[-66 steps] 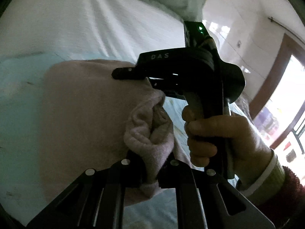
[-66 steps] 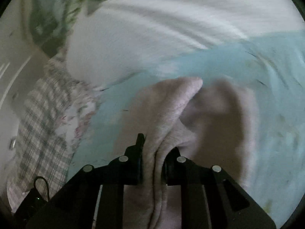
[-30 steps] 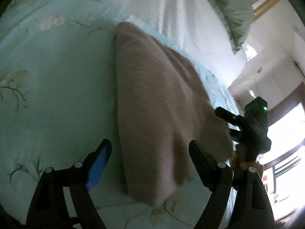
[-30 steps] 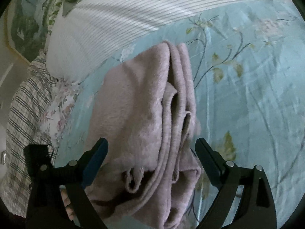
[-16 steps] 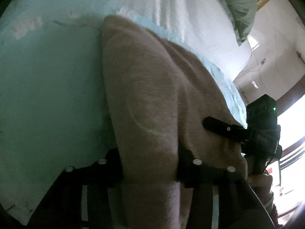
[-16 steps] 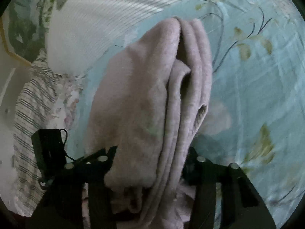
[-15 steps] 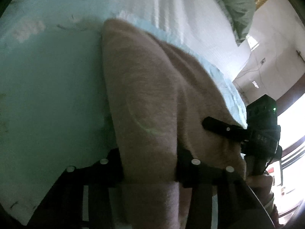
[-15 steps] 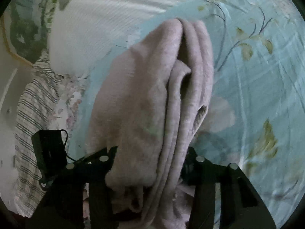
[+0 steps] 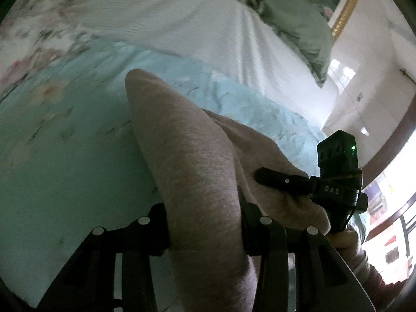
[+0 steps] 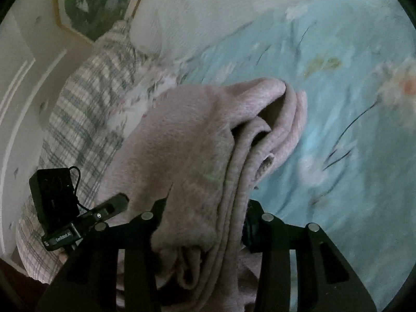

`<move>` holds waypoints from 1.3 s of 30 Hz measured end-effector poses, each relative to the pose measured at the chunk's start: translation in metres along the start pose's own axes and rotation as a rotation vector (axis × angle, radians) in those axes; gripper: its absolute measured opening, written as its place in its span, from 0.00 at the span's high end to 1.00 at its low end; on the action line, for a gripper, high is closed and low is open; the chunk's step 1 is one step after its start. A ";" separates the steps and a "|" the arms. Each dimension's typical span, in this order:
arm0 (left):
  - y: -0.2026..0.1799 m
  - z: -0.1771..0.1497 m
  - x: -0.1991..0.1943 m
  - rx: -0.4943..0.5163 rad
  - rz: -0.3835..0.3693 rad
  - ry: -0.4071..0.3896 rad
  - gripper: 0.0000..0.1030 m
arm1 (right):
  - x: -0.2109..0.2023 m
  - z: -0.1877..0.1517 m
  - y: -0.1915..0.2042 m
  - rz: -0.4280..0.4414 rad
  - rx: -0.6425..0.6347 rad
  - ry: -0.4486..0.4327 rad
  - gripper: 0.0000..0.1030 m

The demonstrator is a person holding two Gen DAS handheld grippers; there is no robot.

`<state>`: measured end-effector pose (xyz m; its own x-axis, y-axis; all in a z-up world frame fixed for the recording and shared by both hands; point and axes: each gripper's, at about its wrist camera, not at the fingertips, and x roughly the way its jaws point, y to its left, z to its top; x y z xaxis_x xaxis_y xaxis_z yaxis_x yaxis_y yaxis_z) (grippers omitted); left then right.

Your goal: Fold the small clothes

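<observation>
The left claw (image 9: pixel 205 230) and the right claw (image 10: pixel 201 225), whose jaws have just been closing, each clamp one end of the folded pink garment (image 10: pixel 208 135), which lies bunched over the pale blue floral bedsheet (image 10: pixel 351 119) beside the white pillow (image 9: pixel 166 13).

My left gripper (image 9: pixel 205 230) is matte black: flat angular finger arms with long slots cut through them, and a row of round silver screw heads set just behind the jaws. My right gripper (image 10: pixel 201 225) is built the same way, black and slotted, with four silver screws across it. Seen from the left wrist, the right one carries a black box with a small green light and pale lettering on its body. Seen from the right wrist, the left one bears a black box, a thin black cable and a white label. Beside my left jaws shows a pale ribbed cuff (image 9: pixel 362 266) over a dark red sleeve (image 9: pixel 382 284).
</observation>
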<state>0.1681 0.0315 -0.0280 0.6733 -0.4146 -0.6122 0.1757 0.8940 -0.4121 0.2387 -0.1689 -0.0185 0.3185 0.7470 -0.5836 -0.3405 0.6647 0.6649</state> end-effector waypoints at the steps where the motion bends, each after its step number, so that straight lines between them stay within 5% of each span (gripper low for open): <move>1: 0.007 -0.007 -0.001 -0.013 0.009 0.009 0.60 | 0.005 -0.004 0.002 -0.008 0.000 0.008 0.59; 7: 0.034 -0.044 0.010 -0.050 0.048 0.080 0.53 | 0.012 -0.020 -0.004 -0.072 0.029 0.044 0.56; 12: 0.045 -0.053 0.007 -0.064 0.056 0.103 0.36 | 0.002 -0.026 -0.013 -0.100 0.078 0.026 0.43; 16: 0.055 -0.056 -0.011 -0.077 0.070 0.076 0.35 | -0.018 -0.023 -0.012 -0.135 0.088 -0.017 0.33; 22: 0.052 -0.052 -0.040 -0.067 0.109 -0.009 0.37 | -0.042 -0.002 0.002 -0.176 0.041 -0.123 0.32; 30: 0.028 -0.054 -0.045 0.025 0.067 -0.028 0.55 | -0.001 0.029 0.012 -0.181 0.012 -0.070 0.54; 33: 0.020 -0.058 -0.041 0.054 0.046 -0.017 0.58 | 0.019 0.035 0.009 -0.132 0.029 0.009 0.93; 39: 0.003 -0.053 -0.038 0.088 0.007 -0.014 0.61 | -0.024 0.048 0.025 -0.087 -0.005 -0.135 0.92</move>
<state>0.1050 0.0404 -0.0422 0.6846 -0.4065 -0.6051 0.2333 0.9086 -0.3464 0.2647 -0.1703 0.0342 0.4630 0.6780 -0.5710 -0.3106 0.7274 0.6119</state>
